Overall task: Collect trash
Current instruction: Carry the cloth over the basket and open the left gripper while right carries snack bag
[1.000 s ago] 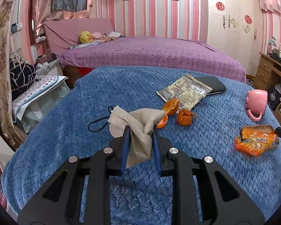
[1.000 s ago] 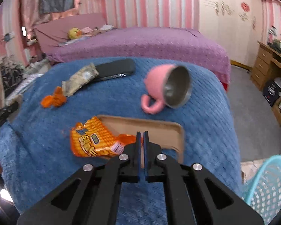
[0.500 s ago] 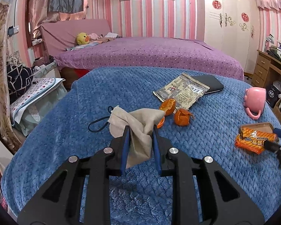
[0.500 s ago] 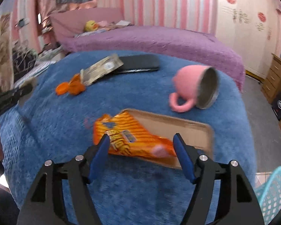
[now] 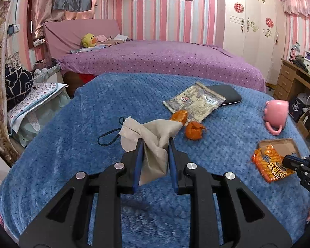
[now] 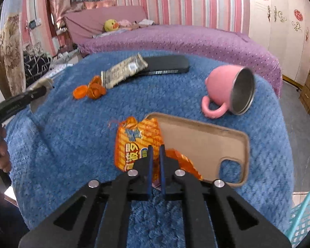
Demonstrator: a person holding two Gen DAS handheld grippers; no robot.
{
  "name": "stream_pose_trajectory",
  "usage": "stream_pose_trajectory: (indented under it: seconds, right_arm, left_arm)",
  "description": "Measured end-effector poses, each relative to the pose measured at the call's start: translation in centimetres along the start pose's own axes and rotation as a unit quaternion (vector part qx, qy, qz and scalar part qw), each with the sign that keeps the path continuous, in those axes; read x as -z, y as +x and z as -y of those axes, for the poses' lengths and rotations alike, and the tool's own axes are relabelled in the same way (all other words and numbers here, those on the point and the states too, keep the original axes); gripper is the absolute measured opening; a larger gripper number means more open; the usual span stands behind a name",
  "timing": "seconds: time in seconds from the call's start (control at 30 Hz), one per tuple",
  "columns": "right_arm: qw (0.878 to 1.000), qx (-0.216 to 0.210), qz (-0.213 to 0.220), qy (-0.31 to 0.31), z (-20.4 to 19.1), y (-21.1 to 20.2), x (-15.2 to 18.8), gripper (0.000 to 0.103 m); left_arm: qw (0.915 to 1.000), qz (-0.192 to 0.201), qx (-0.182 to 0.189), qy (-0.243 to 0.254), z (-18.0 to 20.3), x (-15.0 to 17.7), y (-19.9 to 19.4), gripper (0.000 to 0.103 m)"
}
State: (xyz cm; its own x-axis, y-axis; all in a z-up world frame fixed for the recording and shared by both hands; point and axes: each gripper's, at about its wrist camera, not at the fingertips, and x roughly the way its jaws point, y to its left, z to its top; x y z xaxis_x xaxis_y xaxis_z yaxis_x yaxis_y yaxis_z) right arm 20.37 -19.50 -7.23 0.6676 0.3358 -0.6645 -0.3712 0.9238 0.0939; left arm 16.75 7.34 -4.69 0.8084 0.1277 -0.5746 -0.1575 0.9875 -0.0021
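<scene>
While the left gripper (image 5: 155, 146) clamps the cloth bag (image 5: 153, 136), the right gripper (image 6: 156, 155), just closed, pinches the orange wrapper (image 6: 134, 144) lying partly on the phone case (image 6: 206, 140); lift straight so the case stays.

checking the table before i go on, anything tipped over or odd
Yes: the pink mug lies on its side on the blue blanket, mouth facing sideways. Orange peel sits loose beside the grey wrapper.
</scene>
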Motion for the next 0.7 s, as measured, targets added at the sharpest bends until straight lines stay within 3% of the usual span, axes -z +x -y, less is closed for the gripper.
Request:
stream_pose_trajectory:
  seconds: [0.37,0.7]
  right_arm:
    - [0.997,0.034,0.068,0.035,5.3,-7.8,0.4,0.003]
    - [0.986,0.102,0.102,0.087,13.8,-15.4,3.6,0.003]
  left_arm:
    - [0.9985,0.019,0.048,0.02,6.3,-0.8,-3.3,0.022]
    - [0.988,0.03,0.131,0.075,17.9,0.4,-6.8,0.022]
